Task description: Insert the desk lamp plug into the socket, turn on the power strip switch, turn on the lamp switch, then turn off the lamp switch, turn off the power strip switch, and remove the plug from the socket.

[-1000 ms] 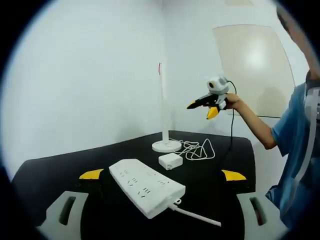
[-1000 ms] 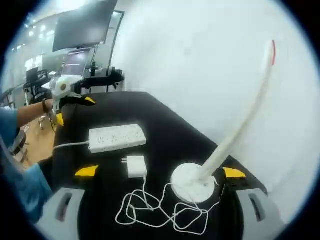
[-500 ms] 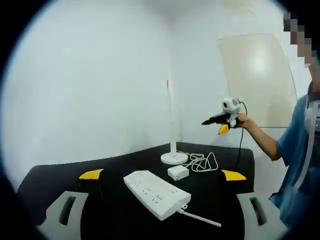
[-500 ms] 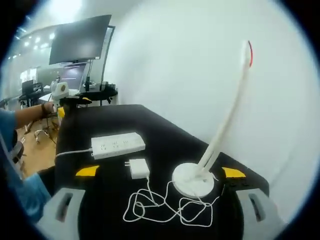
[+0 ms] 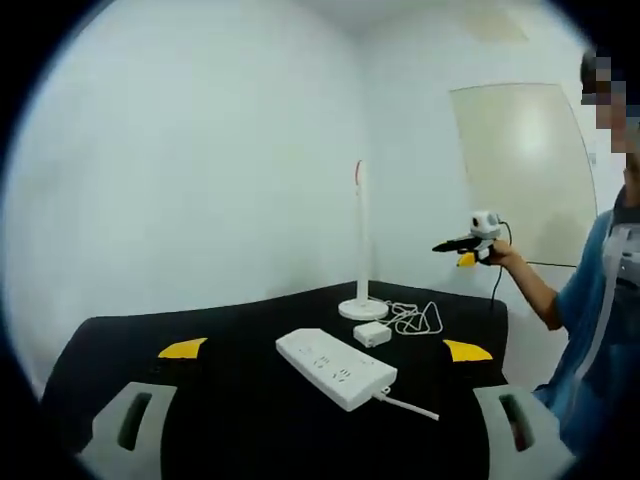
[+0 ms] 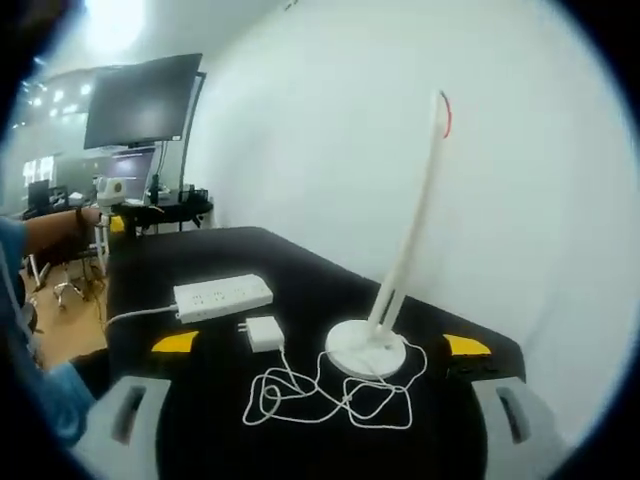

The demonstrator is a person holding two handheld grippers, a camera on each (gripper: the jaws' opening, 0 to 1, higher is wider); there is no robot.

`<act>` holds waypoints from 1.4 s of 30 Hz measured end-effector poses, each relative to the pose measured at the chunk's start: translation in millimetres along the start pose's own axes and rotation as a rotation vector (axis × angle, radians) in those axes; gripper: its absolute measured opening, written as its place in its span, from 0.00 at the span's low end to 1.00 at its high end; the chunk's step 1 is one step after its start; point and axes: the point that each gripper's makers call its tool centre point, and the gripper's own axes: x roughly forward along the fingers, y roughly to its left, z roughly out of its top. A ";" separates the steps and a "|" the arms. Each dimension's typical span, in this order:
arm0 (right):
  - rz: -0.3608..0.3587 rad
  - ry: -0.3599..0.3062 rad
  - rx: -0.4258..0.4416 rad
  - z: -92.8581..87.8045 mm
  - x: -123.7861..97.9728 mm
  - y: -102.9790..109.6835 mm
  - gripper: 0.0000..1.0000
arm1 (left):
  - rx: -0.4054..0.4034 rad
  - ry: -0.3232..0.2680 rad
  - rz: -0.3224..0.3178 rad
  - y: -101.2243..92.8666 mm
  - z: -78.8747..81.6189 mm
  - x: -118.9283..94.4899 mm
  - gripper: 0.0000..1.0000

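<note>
I am holding both tools up and well away from the black worktop (image 5: 120,340), with nothing gripped yet. The left hand-held gripper (image 5: 325,350) is standing with its yellow-tipped jaws apart and empty, looking along the white power strip (image 5: 336,356), which is lying flat near the middle. The right hand-held gripper (image 6: 318,345) is likewise standing apart and empty; from the left gripper view I am seeing it (image 5: 462,250) raised in the person's hand beyond the far edge.

The plug adapter (image 6: 262,333) is lying loose on the worktop between the power strip (image 6: 222,297) and the round lamp base (image 6: 366,350), touching neither as far as I can tell. Its thin white cord (image 6: 335,396) is lying in tangled loops just beside the base. The desk lamp (image 6: 410,225) is standing as a slim, slightly leaning stem with a red mark near its top.

I am judging the risks from here as these:
- The adapter is small and smooth; a grip on it off-centre could let it twist, so the prongs miss the socket.
- The looped cord could snag a jaw or drag on the light lamp and tip it.
- The power strip is sitting unrestrained; pushing the plug in without bracing it could slide it along the worktop.
- I cannot make out the switch on the strip from here, so aiming for it is uncertain.
</note>
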 end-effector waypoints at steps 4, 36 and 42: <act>-0.027 -0.015 0.015 -4.3 -9.3 -5.5 0.94 | 0.005 -0.012 0.032 12.8 1.5 -13.9 0.89; -0.122 -0.061 0.143 -44.7 -46.6 -7.8 0.92 | -0.051 0.138 0.225 103.9 -56.8 -94.5 0.89; -0.098 -0.049 0.150 -53.8 -46.0 2.7 0.92 | -0.060 0.143 0.223 106.2 -55.3 -99.2 0.89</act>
